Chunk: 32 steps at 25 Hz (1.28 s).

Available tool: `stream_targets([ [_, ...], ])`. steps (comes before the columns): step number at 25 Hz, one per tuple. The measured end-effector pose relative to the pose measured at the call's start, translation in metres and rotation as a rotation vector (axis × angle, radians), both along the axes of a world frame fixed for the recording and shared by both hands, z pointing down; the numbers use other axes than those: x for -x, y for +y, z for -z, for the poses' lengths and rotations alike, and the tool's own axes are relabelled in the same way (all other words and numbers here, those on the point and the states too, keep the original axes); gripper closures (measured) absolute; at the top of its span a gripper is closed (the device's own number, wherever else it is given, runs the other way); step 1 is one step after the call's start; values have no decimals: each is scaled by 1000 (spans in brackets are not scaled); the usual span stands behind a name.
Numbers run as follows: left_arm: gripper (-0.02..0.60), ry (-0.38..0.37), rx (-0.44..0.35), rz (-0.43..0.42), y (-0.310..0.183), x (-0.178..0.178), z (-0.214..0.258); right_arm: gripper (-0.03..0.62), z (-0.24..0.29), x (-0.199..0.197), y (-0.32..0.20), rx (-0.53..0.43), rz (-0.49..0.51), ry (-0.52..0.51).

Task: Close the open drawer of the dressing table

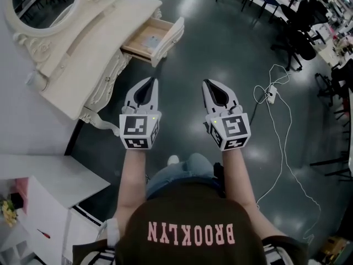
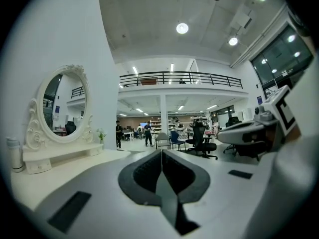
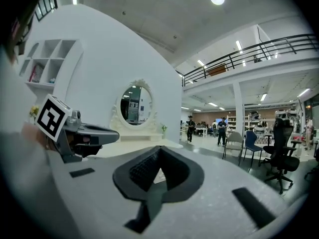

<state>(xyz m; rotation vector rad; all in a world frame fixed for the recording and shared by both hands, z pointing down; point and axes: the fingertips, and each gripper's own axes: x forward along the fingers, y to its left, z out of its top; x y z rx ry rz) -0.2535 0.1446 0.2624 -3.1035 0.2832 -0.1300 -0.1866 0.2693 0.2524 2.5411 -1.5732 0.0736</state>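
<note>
The cream dressing table (image 1: 83, 65) stands at the upper left under its oval mirror (image 1: 47, 4). Its drawer (image 1: 155, 39) is pulled out toward the dark floor, with a flat pale sheet inside. Both grippers hover over the floor below the drawer, apart from it. My left gripper (image 1: 151, 80) is shut with nothing in it, and so is my right gripper (image 1: 206, 83). In the left gripper view the jaws (image 2: 161, 154) meet, with the mirror (image 2: 64, 106) at the left. In the right gripper view the jaws (image 3: 158, 152) meet, with the mirror (image 3: 133, 103) ahead and the left gripper (image 3: 84, 133) alongside.
A white cable and power strip (image 1: 271, 95) lie on the floor at the right. Office chairs (image 1: 298, 37) stand at the upper right. A white shelf unit (image 1: 38, 203) is at the lower left. A pale bottle (image 1: 34, 80) stands on the table's near end.
</note>
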Motion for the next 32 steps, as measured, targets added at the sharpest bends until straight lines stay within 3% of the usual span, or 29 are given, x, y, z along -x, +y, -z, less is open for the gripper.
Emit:
stream_targets([
  [8,575,8,9,4,-20,-20,-2,597,0,-28,-20,6,-14,22],
  [14,575,10,1,19,-36,-55,-7,597,-4,-64,-42,-5,12,26],
  [25,575,-41,30,114,-70,-170,-28,597,-17,-195,-79,23,84,-10],
  [32,575,-80,53,219,-91,-242,-42,597,-24,-282,-112,61,196,-13],
])
